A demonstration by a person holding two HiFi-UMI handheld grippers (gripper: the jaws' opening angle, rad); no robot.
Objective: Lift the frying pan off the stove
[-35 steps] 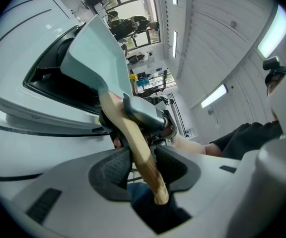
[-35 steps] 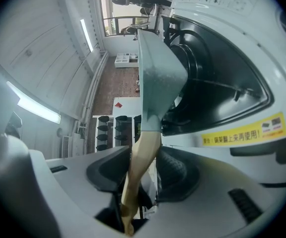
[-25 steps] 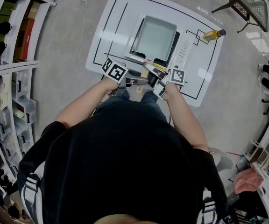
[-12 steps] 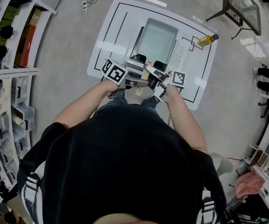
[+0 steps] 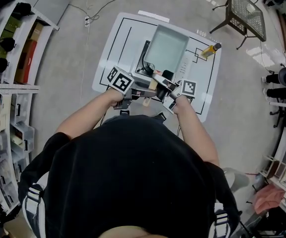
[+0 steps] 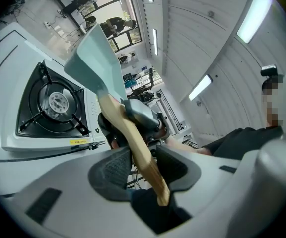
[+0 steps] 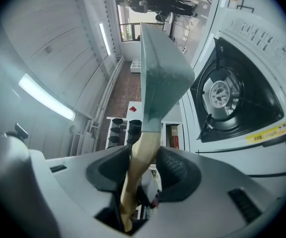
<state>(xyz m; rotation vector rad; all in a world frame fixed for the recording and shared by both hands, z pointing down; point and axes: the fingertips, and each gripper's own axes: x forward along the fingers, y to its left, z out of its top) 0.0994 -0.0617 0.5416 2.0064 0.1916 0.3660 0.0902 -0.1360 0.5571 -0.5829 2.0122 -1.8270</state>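
Room: grey floor point(image 5: 63, 43), with storage shelves point(image 5: 6, 58) along the left edge of the head view and a dark mesh-topped stand point(image 5: 245, 6) at the upper right.
Counter: a white counter point(image 5: 114, 43) marked with black lines, directly in front of the person point(image 5: 128, 177).
Stove: a white single-burner gas stove point(image 6: 14, 139) sits on the counter; its black burner grate point(image 6: 53, 103) is bare in both gripper views.
Frying pan: the pale grey-green, square-sided frying pan point(image 5: 166, 45) is in the air, clear of the grate, with nothing under it but the stove. In the left gripper view it stands up and to the right of the burner, tilted; in the right gripper view it rises to the left of the burner.
Handle: a light wooden handle point(image 6: 135, 143) runs from the pan's body down between the fingers of both tools.
Left gripper: the left gripper point(image 5: 142, 89) is clenched on the wooden handle; its dark ribbed fingers point(image 6: 114, 170) press against the wood from either side.
Right gripper: the right gripper point(image 5: 165, 85) is also clamped on the handle, fingers point(image 7: 178, 170) closed against the wood, the handle's end sunk into the gap behind them.
Hands: both tools meet at the counter's near edge, marker cubes facing up.
Bottle: a yellow bottle point(image 5: 208, 49) lies near the counter's far right corner, well apart from the stove.
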